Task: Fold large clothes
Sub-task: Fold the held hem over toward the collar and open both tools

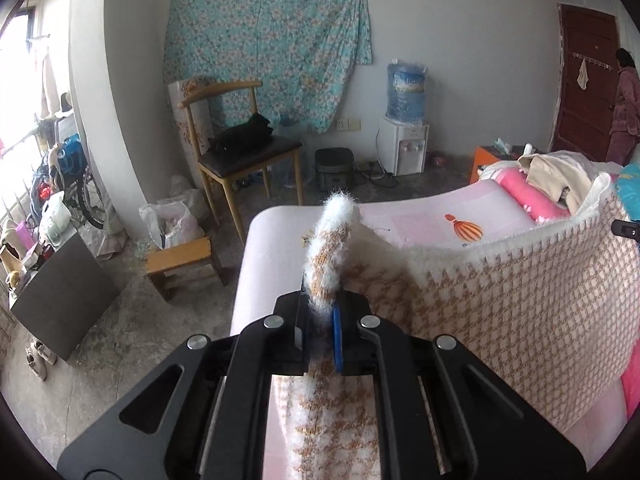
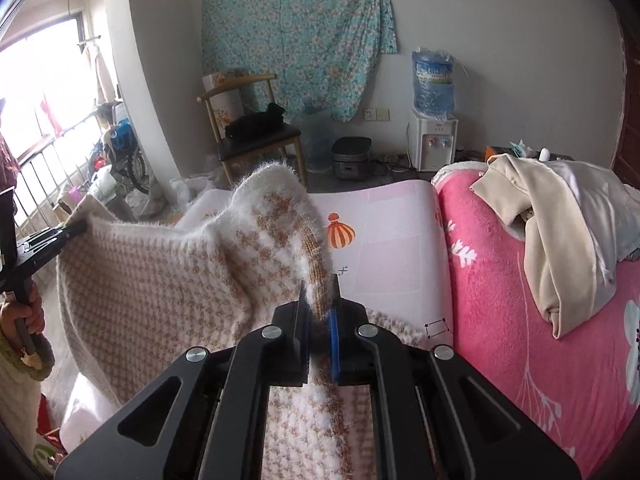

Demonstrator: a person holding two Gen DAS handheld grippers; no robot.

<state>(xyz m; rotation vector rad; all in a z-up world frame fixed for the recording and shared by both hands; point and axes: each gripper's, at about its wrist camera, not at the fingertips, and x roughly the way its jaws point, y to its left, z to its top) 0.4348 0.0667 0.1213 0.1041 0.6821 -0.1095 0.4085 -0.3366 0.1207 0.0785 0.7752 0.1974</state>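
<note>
Left wrist view: left gripper point(image 1: 320, 320) clamped on a fuzzy edge of the houndstooth sweater point(image 1: 520, 300), white and tan knit. A bunched strip of the edge stands up out of the jaws. The rest of the garment stretches away to the right, lifted off the pale pink bed sheet point(image 1: 420, 220), its top edge taut toward the right gripper point(image 1: 626, 229), which shows only as a dark tip at the right border. Far right on the bed: pink blanket point(image 1: 520, 192) with a pile of beige clothes point(image 1: 556, 176) on top. Wooden chair point(image 1: 240, 152) and water dispenser point(image 1: 406, 148) against the far wall.

Right wrist view: right gripper point(image 2: 320, 320) pinched tight on another thick ribbed edge of the sweater. The knit spans left to the left gripper point(image 2: 76, 227), which holds the opposite corner. The middle sags and bunches; the lower part rests on the sheet.

Progress, judged: early. Garment is picked up and spread between both tools, no fold visible yet. Left to do: lay it flat, fold it over, square it up. The beige pile looks unfolded too.
</note>
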